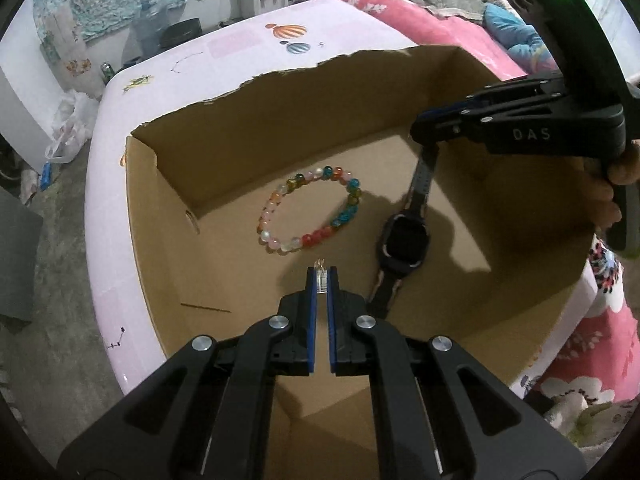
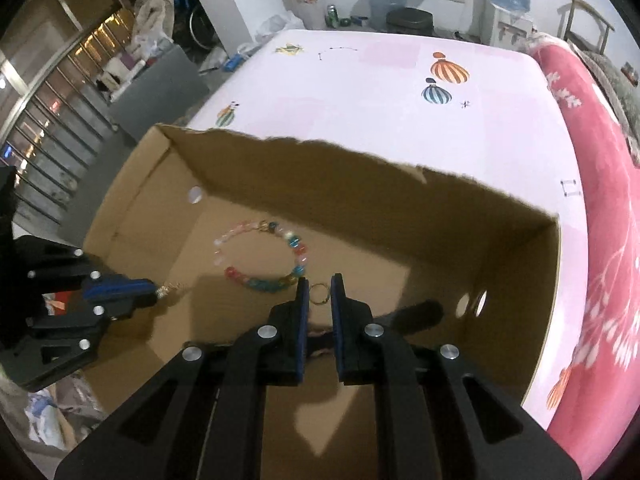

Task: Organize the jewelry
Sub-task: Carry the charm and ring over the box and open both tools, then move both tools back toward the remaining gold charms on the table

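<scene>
Gold-coloured, a small ring (image 2: pixel 319 294) is sitting between the fingertips of the right gripper (image 2: pixel 320 292), whose jaws are narrow and closing on the ring's two sides. This gripper is pointing steeply down into the cardboard box (image 2: pixel 520 264). From the ring, the beaded bracelet (image 2: pixel 262 258) is lying at about 10 o'clock, very near, flat on the box floor. The black watch (image 1: pixel 402 240) is lying beside the bracelet at 3 o'clock in the left wrist view, its strap running from 12 to 6 o'clock.

The left gripper (image 1: pixel 321 276) is nearly shut on a small silvery piece (image 1: pixel 320 278), perhaps an earring; I cannot tell exactly what it is. It is hanging above the box floor, with the bracelet at 11 o'clock from its tips and the watch at 2 o'clock.

I judge that both pieces are about to be set down in the box. For the ring, free floor is lying at 1 o'clock from the right gripper, away from the bracelet. The right hand is nearer to that side, and the left hand is nearer to the bare floor at 9 o'clock.
</scene>
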The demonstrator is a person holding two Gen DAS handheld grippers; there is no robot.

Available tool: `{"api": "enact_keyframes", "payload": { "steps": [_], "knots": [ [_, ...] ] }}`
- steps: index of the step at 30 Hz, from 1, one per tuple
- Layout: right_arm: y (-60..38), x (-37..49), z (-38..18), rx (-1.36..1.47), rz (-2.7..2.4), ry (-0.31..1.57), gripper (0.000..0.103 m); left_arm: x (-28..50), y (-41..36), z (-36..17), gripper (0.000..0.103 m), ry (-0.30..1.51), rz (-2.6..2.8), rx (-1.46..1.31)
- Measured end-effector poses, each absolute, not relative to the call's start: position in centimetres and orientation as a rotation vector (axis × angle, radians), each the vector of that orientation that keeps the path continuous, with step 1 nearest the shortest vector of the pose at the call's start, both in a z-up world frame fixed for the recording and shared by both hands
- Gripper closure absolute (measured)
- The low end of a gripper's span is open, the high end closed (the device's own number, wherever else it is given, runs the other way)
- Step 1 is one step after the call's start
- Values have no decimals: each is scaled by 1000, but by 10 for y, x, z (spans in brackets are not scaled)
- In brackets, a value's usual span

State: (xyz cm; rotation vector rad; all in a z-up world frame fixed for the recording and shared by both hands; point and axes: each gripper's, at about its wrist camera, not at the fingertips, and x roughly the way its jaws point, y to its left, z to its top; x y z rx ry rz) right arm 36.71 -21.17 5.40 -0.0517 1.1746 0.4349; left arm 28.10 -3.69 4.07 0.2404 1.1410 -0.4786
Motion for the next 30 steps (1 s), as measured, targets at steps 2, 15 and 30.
{"api": "enact_keyframes", "payload": {
  "steps": [2, 15, 30],
  "knots": [
    [-214, 368, 57, -50, 435, 1162, 86, 284, -36, 40, 96, 1143, -470, 234],
    [-245, 324, 117, 49, 435, 979, 69, 255, -7, 87, 82, 970, -451, 154],
    [-263, 139, 128, 195, 463, 781, 53, 104, 44, 106, 37, 752, -389, -11]
  ]
}}
